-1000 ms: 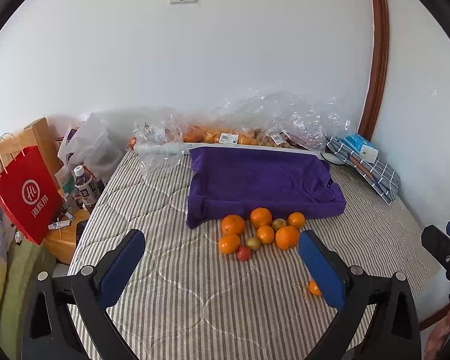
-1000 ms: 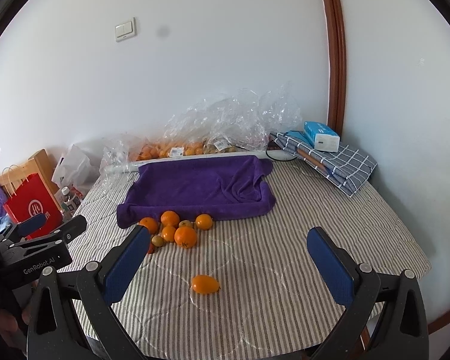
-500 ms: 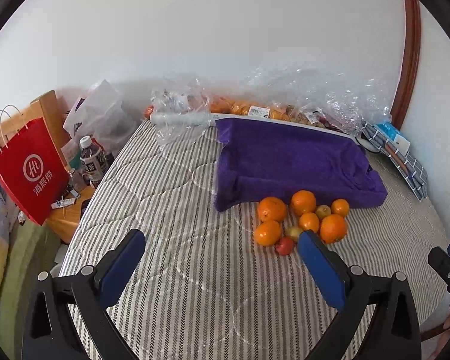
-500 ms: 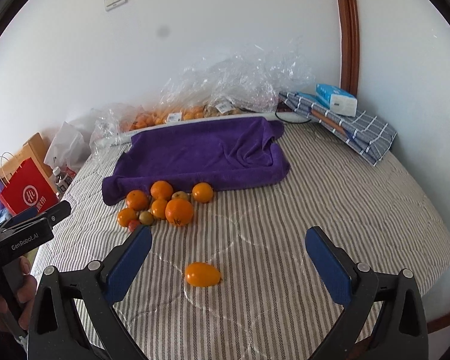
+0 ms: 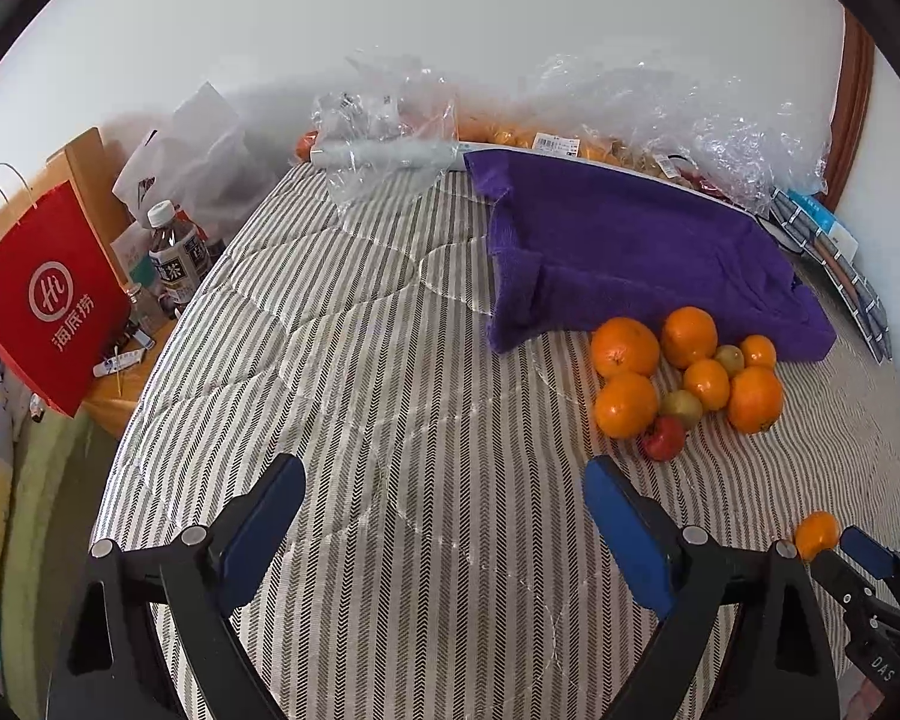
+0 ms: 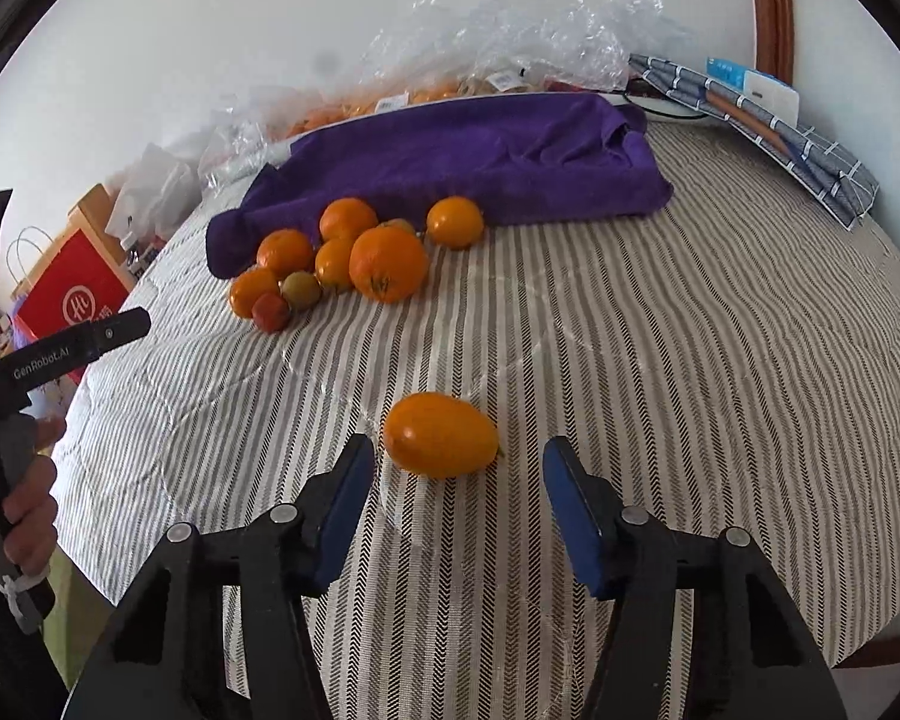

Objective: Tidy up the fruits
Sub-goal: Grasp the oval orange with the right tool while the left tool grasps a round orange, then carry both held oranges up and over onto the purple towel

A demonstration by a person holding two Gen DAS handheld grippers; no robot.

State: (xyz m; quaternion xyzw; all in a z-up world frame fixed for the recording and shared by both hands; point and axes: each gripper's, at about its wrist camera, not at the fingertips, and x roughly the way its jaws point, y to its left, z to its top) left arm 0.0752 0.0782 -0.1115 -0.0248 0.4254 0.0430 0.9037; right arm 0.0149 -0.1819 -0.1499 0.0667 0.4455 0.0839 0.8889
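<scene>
An oval orange fruit [image 6: 441, 435] lies alone on the striped bedspread [image 6: 660, 360]. My right gripper [image 6: 457, 457] is low over it with its jaws closing. The fruit sits just ahead of and between the blue pads [image 6: 348, 498], which do not press on it. The same fruit [image 5: 816, 534] and right gripper [image 5: 858, 549] show in the left wrist view. A pile of oranges [image 5: 684, 372] [image 6: 384, 264] with a small red fruit [image 5: 663, 438] lies against a purple towel [image 5: 630, 252] [image 6: 462, 156]. My left gripper [image 5: 443, 471] stands wide, narrowing slightly, over bare bedspread left of the pile.
Clear plastic bags of fruit [image 5: 570, 126] line the wall behind the towel. A red paper bag [image 5: 48, 300] and a bottle [image 5: 174, 258] stand beside the bed's left edge. A checked cloth with a blue box [image 6: 768, 114] lies at the far right. A hand [image 6: 24, 516] holds the left gripper.
Both grippers have sunk toward the bed and tilted down. The right one has come down to the oval fruit and its jaws have narrowed around it. The left jaws narrowed slightly.
</scene>
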